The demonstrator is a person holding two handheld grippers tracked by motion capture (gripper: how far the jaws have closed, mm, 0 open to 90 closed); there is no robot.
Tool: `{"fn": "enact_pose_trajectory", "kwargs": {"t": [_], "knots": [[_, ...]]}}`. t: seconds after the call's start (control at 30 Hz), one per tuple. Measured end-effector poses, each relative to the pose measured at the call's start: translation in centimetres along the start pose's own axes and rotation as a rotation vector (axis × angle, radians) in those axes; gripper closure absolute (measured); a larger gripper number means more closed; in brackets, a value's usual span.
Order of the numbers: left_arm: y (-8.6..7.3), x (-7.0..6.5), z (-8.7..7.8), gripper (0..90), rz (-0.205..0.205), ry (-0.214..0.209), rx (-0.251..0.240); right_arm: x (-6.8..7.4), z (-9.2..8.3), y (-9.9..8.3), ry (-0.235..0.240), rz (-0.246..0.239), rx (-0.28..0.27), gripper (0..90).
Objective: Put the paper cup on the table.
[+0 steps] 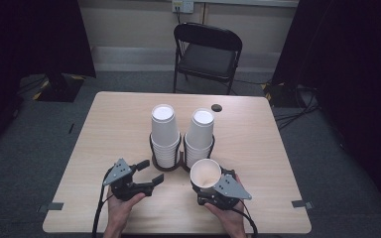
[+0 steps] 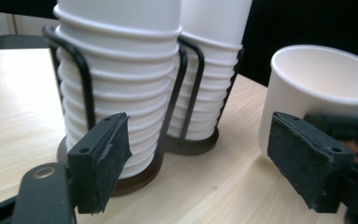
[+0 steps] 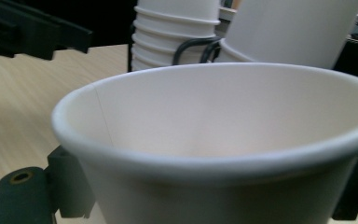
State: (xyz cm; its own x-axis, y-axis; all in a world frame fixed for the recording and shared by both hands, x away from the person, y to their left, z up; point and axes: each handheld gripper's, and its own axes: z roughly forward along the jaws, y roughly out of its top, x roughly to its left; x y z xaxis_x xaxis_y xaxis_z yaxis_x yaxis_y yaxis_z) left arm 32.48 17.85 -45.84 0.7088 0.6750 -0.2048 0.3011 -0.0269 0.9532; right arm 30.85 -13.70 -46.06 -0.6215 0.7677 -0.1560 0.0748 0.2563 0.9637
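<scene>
Two stacks of white paper cups stand upside down in a black wire holder [image 1: 171,166] at the table's middle: the left stack [image 1: 163,134] and the right stack [image 1: 200,133]. In front of the right stack, my right gripper [image 1: 212,192] is shut on a single paper cup [image 1: 206,172], held upright with its mouth up; its jaws flank the cup's wall [image 3: 214,186]. My left gripper [image 1: 146,173] is open with nothing between its fingers and points at the foot of the left stack [image 2: 121,93]. The held cup [image 2: 307,88] is to its right.
The light wooden table [image 1: 114,119] has a small dark round thing [image 1: 217,107] near its far edge. A black folding chair [image 1: 208,52] stands beyond the table. Dark curtains hang at both sides, and cables lie on the floor at the right.
</scene>
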Motion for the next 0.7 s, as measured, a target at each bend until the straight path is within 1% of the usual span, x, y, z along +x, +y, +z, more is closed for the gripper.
{"fn": "enact_pose_trajectory", "kwargs": {"t": [0.03,0.07,0.13,0.17,0.27,0.33,0.37,0.43,0.47,0.53,0.6,0.7], "knots": [[-0.1,0.0,-0.1,19.7,0.000,0.006,-0.001,0.0,0.0,0.0,0.000,0.000,0.000,12.5],[-0.3,0.1,-0.3,19.6,0.000,0.014,-0.003,-0.2,0.0,0.0,0.000,0.012,-0.001,12.5],[-0.7,0.3,-0.6,18.6,0.006,0.025,-0.004,-0.7,-0.1,0.1,-0.012,0.036,-0.004,12.5],[-0.9,0.3,-0.7,17.9,0.003,0.028,-0.006,-1.1,-0.2,0.2,-0.020,0.039,-0.009,12.5],[-1.4,0.3,-1.0,15.5,0.019,0.077,0.023,-1.9,-0.4,0.4,-0.038,0.064,-0.017,12.5],[-1.8,0.3,-1.3,15.6,0.023,0.092,0.010,-2.5,-0.6,0.6,-0.035,0.089,-0.032,12.5],[-2.0,0.4,-1.4,15.5,0.016,0.090,0.003,-2.8,-0.7,0.7,-0.039,0.095,-0.035,12.5],[-2.5,0.7,-1.6,15.4,-0.015,0.082,-0.014,-3.3,-0.9,0.8,-0.058,0.093,-0.039,12.4],[-2.7,0.8,-1.7,15.4,-0.011,0.096,-0.013,-3.6,-0.9,0.9,-0.063,0.095,-0.040,12.4],[-3.1,0.8,-1.8,15.4,-0.008,0.145,-0.021,-4.2,-1.0,0.9,-0.075,0.103,-0.041,12.4],[-3.5,0.9,-1.9,15.4,-0.002,0.160,-0.028,-4.7,-0.9,0.9,-0.092,0.109,-0.041,12.4],[-3.8,1.0,-1.9,15.4,0.011,0.176,-0.027,-5.4,-0.8,0.9,-0.105,0.122,-0.043,12.4]]}}
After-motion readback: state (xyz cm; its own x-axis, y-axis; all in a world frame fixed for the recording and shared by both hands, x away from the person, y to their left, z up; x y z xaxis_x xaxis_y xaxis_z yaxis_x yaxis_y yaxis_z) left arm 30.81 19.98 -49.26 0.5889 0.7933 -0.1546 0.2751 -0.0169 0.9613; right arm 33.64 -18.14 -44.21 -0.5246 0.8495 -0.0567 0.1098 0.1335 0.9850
